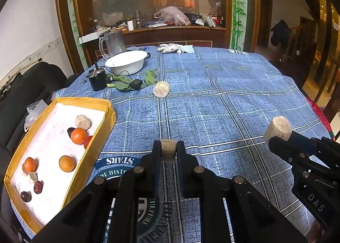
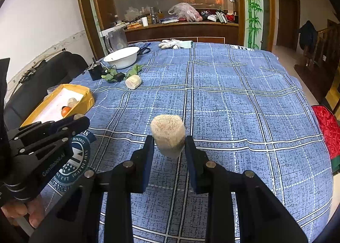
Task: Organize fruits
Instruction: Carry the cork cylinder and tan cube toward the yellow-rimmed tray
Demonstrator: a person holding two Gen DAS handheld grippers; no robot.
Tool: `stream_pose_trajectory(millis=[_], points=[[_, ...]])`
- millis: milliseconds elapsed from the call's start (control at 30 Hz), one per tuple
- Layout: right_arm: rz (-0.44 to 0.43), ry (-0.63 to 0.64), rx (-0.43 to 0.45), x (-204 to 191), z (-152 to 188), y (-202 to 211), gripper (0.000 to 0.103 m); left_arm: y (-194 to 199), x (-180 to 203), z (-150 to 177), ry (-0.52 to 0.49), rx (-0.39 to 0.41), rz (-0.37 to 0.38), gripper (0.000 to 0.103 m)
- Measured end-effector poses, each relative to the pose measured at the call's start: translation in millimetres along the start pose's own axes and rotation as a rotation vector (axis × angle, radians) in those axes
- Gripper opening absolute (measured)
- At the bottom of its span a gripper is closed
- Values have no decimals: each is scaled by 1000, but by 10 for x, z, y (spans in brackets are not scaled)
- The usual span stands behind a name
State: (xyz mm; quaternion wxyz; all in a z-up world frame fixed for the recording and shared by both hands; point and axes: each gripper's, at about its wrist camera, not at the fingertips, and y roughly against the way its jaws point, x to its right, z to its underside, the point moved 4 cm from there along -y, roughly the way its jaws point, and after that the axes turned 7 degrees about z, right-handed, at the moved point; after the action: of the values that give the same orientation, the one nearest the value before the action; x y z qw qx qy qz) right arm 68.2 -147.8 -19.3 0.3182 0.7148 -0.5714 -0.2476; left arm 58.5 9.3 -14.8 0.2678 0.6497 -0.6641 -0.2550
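My left gripper point(image 1: 169, 151) is shut on a small tan cylindrical piece point(image 1: 169, 150), held above the blue checked tablecloth. My right gripper point(image 2: 169, 147) is shut on a larger pale fuzzy cylinder point(image 2: 167, 134); it also shows in the left wrist view point(image 1: 277, 129). A yellow-edged tray point(image 1: 91, 102) at the left holds oranges point(image 1: 78, 135), dark red dates point(image 1: 38, 186) and a pale piece point(image 1: 82, 122). Another pale cylinder point(image 1: 161, 89) lies loose on the cloth farther back.
A white bowl point(image 1: 127, 62), a glass mug point(image 1: 113, 42), green leaves point(image 1: 123, 82), a black box with a cable point(image 1: 97, 79) and white gloves point(image 1: 172, 48) sit at the far side. A black bag point(image 1: 25, 94) lies left of the table.
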Motion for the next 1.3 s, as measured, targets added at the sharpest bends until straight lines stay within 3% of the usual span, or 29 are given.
stream_pose_trajectory(millis=[567,1300], points=[[-30,48,18,-271,-84,43,31,106,-344,33,57,8,-37,13],[-138,162,23,-1086,-179,-29,31,379,-1349,232,214,19,-157,12]])
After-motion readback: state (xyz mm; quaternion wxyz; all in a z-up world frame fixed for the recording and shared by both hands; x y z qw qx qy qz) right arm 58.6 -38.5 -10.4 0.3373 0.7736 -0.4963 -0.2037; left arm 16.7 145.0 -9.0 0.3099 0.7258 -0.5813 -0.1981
